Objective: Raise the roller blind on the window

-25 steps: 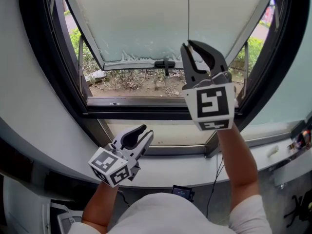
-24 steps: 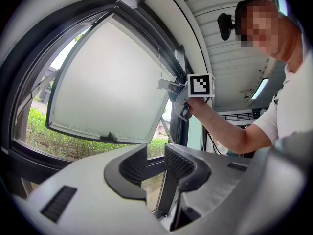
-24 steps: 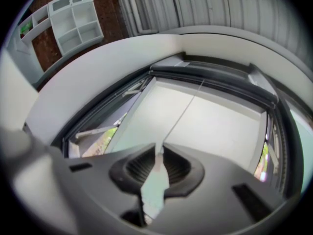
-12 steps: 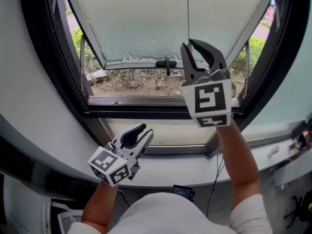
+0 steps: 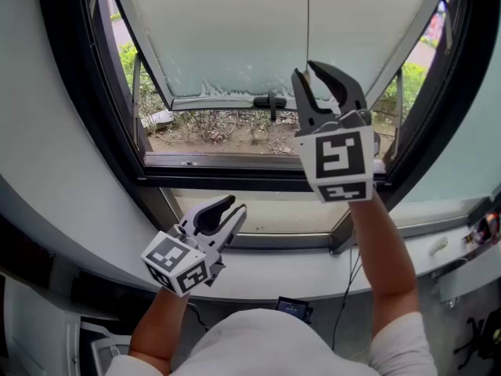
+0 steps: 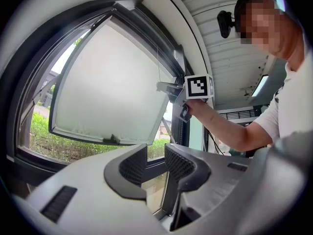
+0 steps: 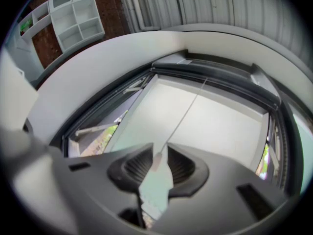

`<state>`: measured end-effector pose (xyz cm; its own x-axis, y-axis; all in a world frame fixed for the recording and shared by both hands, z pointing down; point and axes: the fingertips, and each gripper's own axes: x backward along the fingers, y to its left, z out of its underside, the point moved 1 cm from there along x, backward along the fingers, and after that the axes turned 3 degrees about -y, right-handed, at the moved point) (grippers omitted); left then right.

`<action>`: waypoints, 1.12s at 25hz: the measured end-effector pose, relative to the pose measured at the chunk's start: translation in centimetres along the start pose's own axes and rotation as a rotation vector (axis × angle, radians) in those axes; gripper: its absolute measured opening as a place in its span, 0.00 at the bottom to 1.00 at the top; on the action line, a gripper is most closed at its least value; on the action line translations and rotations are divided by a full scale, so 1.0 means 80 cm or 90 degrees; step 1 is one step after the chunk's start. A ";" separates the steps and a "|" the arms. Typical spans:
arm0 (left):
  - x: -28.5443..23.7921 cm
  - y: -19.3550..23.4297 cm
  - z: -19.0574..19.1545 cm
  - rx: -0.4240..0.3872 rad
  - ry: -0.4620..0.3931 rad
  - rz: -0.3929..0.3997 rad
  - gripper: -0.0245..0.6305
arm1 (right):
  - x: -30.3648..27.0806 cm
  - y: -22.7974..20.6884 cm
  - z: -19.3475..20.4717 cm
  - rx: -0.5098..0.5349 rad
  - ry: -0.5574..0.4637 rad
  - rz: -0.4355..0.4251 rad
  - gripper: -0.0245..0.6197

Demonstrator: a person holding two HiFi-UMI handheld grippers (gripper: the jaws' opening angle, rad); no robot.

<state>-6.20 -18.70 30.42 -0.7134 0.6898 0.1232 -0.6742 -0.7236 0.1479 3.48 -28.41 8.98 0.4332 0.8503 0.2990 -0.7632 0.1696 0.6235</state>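
Ahead of you, a dark-framed window [image 5: 94, 116] sits in a pale wall [image 5: 31, 131] and admits daylight. Outside are green shrubs [image 5: 125, 57] and bare ground [image 5: 235, 139]. Below you runs a pale sill [image 5: 266, 276]; above you, a ribbed white ceiling [image 6: 230, 58].

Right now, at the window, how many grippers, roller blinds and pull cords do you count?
Roller blind: 1
Pull cord: 1
Grippers: 2. The left gripper has its jaws apart and empty. The right gripper has jaws that have just been opening, with the cord's end between them.
Total: 4
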 end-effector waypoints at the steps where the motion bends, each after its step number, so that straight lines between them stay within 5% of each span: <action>1: 0.000 0.001 -0.002 -0.003 -0.001 0.000 0.23 | 0.000 0.000 0.000 0.001 0.000 0.000 0.17; 28: 0.018 0.005 -0.023 -0.010 -0.020 -0.005 0.23 | 0.033 -0.009 0.002 0.017 -0.005 0.025 0.21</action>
<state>-7.82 -18.03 28.86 -0.7014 0.6961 0.1533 -0.6832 -0.7179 0.1338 5.28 -26.38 9.43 0.4068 0.8518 0.3300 -0.7670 0.1222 0.6300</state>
